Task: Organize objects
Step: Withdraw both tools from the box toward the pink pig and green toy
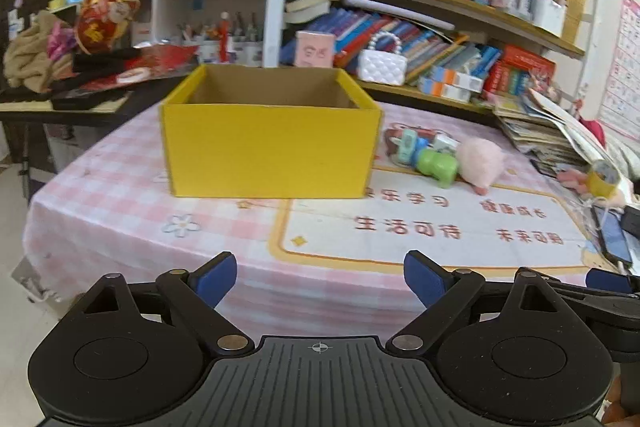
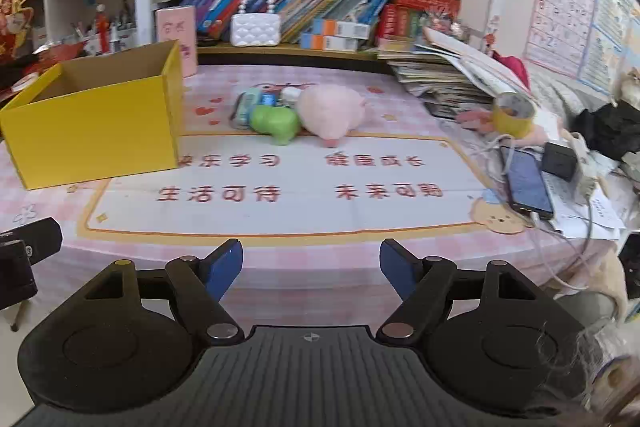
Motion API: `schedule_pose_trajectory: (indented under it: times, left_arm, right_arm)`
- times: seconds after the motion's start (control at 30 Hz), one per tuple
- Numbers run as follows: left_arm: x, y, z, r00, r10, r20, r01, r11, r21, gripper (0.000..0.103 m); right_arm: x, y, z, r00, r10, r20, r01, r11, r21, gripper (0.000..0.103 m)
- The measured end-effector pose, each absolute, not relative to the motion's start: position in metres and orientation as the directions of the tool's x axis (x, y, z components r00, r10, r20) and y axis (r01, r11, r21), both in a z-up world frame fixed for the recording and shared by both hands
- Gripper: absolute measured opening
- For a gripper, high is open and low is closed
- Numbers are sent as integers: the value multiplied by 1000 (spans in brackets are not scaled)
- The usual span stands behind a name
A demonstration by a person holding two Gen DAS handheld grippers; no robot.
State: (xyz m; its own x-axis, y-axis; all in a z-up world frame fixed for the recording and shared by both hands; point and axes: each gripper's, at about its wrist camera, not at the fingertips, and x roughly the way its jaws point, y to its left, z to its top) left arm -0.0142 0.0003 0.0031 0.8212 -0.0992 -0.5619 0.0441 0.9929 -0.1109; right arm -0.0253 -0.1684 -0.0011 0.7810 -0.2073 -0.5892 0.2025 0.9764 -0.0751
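The open yellow cardboard box (image 1: 268, 147) hides its own floor behind its front wall. Small toys behind the green plastic toy (image 2: 276, 123) and the fluffy pink plush toy (image 2: 330, 113) are too overlapped to identify.

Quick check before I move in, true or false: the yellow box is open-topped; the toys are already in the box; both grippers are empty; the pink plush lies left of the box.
1. The yellow box is open-topped: true.
2. The toys are in the box: false; the pink plush and green toy lie on the tablecloth beside it.
3. The left gripper and right gripper are empty: true.
4. The plush lies left of the box: false; it lies to its right.
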Motion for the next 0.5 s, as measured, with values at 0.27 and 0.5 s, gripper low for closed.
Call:
schedule_pose_trajectory:
  times: [0.27,0.5]
  left_arm:
    - [-1,-30,0,801,-169,-575,121,985,-121,93]
    - [15,-52,0,792,-179,-583,143,984,-108,93]
  right_arm:
    - [-28,-199,-3,757,-273,-594,277,957,-86,75]
    - [-16,-221,-5,742,-292,-604,309,948,-79,75]
